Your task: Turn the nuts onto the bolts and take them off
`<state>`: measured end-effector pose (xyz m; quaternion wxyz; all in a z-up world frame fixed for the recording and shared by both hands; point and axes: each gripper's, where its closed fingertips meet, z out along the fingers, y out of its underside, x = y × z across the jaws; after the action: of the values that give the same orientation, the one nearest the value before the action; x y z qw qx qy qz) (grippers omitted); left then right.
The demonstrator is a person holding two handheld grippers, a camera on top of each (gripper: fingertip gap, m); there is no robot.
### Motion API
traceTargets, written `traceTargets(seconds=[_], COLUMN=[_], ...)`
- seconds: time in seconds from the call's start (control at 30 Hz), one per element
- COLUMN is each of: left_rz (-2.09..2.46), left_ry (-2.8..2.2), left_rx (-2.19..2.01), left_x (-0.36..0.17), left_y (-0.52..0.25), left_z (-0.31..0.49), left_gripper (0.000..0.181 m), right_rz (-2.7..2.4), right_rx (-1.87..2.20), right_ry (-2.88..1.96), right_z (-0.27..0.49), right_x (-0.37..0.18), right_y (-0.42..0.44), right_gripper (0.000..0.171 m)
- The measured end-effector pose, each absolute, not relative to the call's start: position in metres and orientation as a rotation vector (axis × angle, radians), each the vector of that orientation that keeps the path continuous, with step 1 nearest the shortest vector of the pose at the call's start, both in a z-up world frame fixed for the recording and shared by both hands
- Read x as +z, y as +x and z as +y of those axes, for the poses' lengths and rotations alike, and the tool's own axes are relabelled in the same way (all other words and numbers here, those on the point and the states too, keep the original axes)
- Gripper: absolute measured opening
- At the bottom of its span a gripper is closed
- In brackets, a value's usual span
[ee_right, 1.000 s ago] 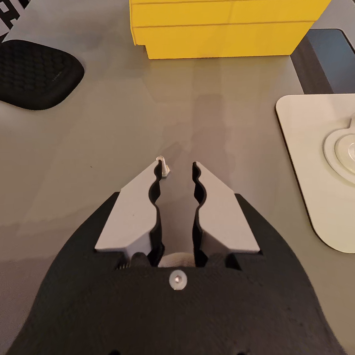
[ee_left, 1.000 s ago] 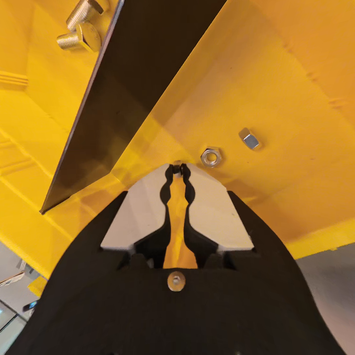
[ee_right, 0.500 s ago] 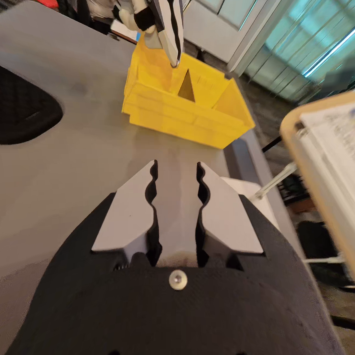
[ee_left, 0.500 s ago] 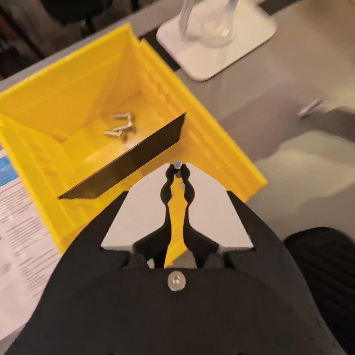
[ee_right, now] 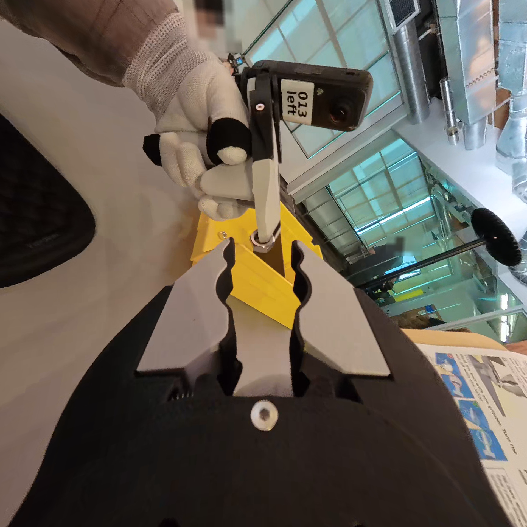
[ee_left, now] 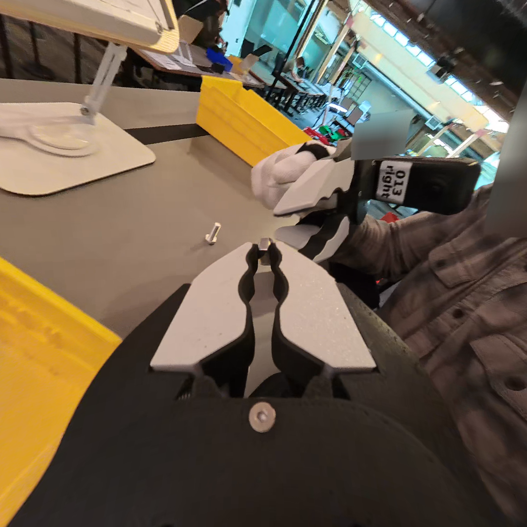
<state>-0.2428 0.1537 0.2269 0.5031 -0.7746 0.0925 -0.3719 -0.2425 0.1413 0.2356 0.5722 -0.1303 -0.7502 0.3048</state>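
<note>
My left gripper [ee_left: 263, 247] is shut on a small silver hex nut [ee_left: 263, 251] at its fingertips, held above the grey table. The nut also shows in the right wrist view [ee_right: 261, 245], pinched by the left gripper's fingers [ee_right: 266, 199]. My right gripper [ee_right: 261, 243] is open and empty, and its fingertips frame the nut from a short way off. In the left wrist view the right gripper [ee_left: 276, 224] sits just right of the nut, jaws apart. A silver bolt [ee_left: 213, 236] lies loose on the table [ee_left: 114, 242], left of both grippers.
A yellow bin [ee_left: 242, 122] stands at the table's far side, also in the right wrist view [ee_right: 256, 282]. Another yellow bin wall [ee_left: 42, 356] is at my near left. A white stand base [ee_left: 85, 165], a black pad [ee_right: 37, 228] and a printed sheet [ee_right: 470, 399] are nearby. My two grippers' fingertips are within a few centimetres of each other. The silver bolt [ee_left: 213, 236] is about equally far from each gripper, around 20 cm.
My left gripper has lifted the nut out of the yellow bin and swung over the table. My right gripper has risen off the bolt and turned toward the left one, staying open.
</note>
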Motion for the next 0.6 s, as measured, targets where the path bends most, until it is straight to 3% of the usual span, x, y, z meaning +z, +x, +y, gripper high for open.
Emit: traceTargets(seconds=[0.27, 0.6], left_rz=[0.293, 0.257], left_ry=[-1.817, -1.748], left_rx=[-1.015, -1.086], left_x=[0.224, 0.232], left_y=[-0.223, -0.219], left_z=[0.148, 0.152], left_gripper=[0.008, 0.014], right_rz=[-1.779, -1.796], right_rx=[0.778, 0.860], right_ry=[-0.307, -0.338], right_z=[0.133, 0.139], right_x=[0.226, 0.230], right_y=[-0.242, -0.236], right_gripper=[0.019, 0.018])
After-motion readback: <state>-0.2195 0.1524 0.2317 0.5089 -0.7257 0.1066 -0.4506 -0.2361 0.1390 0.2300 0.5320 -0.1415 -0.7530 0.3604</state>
